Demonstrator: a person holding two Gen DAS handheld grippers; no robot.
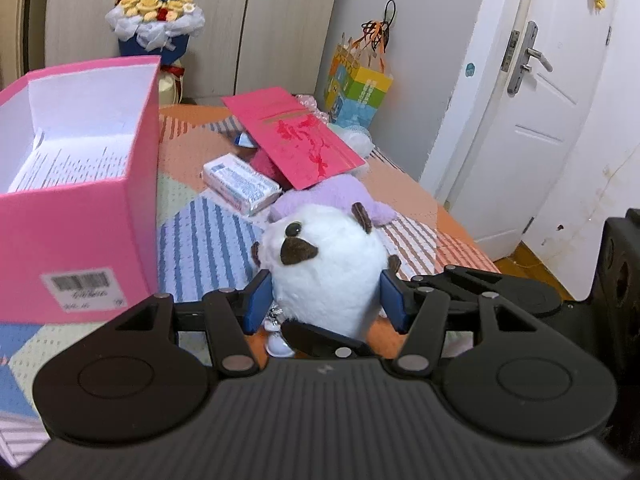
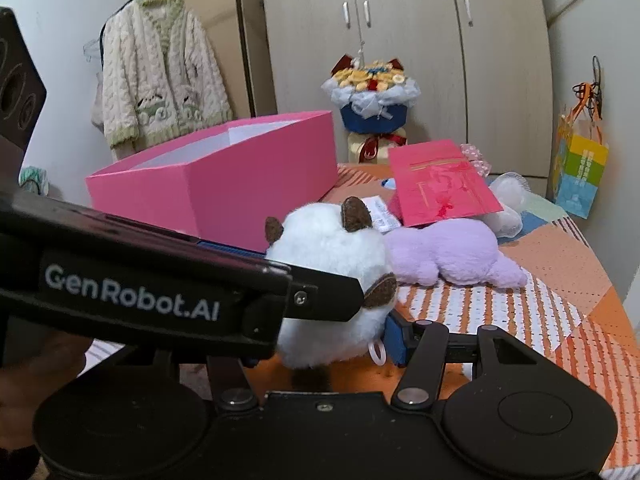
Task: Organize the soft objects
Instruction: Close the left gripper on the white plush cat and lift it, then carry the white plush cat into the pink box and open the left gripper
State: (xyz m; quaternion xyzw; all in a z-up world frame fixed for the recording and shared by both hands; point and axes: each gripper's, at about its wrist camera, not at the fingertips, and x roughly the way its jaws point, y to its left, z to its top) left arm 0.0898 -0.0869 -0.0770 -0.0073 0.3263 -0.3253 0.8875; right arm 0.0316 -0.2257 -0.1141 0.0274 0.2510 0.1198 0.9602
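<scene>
White plush on the patterned bed, squeezed between both grippers, left gripper fingers half closed on its sides, right gripper fingers likewise pressed on it, pink box just left, purple plush behind.

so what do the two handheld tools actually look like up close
Both tools are matte black. The left tool has a ribbed housing, two round discs, silver pivot pins on its black link arms, and blue ribbed pads. The right tool has the same build. White "GenRobot.AI" lettering runs along the left tool's side.
</scene>
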